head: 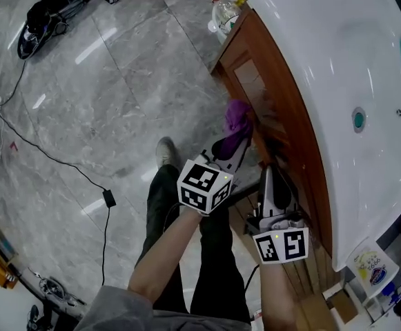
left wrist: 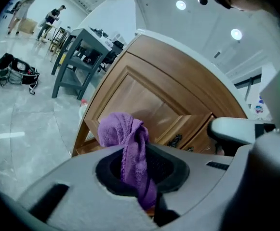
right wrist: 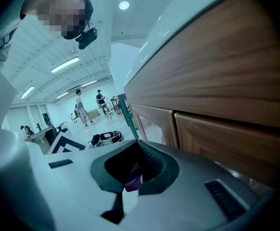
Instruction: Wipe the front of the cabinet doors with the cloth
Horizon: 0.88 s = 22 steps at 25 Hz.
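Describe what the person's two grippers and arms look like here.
The left gripper and right gripper both have light grey moulded bodies with black pads at the jaws. A white cube printed with black square markers sits on each: left cube, right cube. The forearms are bare, and a grey sleeve covers the left upper arm.

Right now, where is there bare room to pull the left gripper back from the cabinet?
Bare floor lies left of the cabinet, between the cable and the bottles. Crowded: the right gripper beside the cloth, legs below.
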Each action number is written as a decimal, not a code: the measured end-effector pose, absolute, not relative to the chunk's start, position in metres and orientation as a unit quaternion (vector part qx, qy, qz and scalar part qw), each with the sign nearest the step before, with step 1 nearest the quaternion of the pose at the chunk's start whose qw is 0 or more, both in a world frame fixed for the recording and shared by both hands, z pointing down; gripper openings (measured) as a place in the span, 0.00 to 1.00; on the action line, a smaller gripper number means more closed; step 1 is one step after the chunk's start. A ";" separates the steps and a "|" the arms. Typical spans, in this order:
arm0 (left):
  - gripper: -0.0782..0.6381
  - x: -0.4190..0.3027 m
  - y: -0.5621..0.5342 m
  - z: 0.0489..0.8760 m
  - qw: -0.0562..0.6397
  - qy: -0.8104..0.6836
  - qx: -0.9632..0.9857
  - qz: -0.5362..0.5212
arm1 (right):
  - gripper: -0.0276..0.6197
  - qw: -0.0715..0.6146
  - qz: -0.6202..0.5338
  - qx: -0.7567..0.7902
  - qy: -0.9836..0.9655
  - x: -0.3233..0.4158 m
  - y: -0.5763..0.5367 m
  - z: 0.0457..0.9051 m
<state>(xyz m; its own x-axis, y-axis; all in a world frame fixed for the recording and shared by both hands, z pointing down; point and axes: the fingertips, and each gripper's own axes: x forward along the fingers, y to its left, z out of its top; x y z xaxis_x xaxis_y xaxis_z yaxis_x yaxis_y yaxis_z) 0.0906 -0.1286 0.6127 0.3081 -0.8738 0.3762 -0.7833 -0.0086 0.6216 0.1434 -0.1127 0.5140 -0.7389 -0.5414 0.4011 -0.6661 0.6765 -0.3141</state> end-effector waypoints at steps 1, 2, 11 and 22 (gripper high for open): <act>0.16 0.090 -0.126 0.605 0.382 -0.588 0.711 -0.056 | 0.06 0.136 0.224 0.334 -0.906 0.143 -0.113 0.511; 0.16 0.089 -0.124 0.599 0.376 -0.589 0.713 -0.055 | 0.05 0.134 0.224 0.334 -0.906 0.143 -0.113 0.509; 0.16 0.083 -0.115 0.529 0.332 -0.597 0.729 -0.037 | 0.05 0.122 0.225 0.332 -0.908 0.144 -0.112 0.471; 0.16 0.082 -0.107 0.425 0.273 -0.581 0.767 0.009 | 0.05 0.110 0.216 0.319 -0.916 0.137 -0.105 0.398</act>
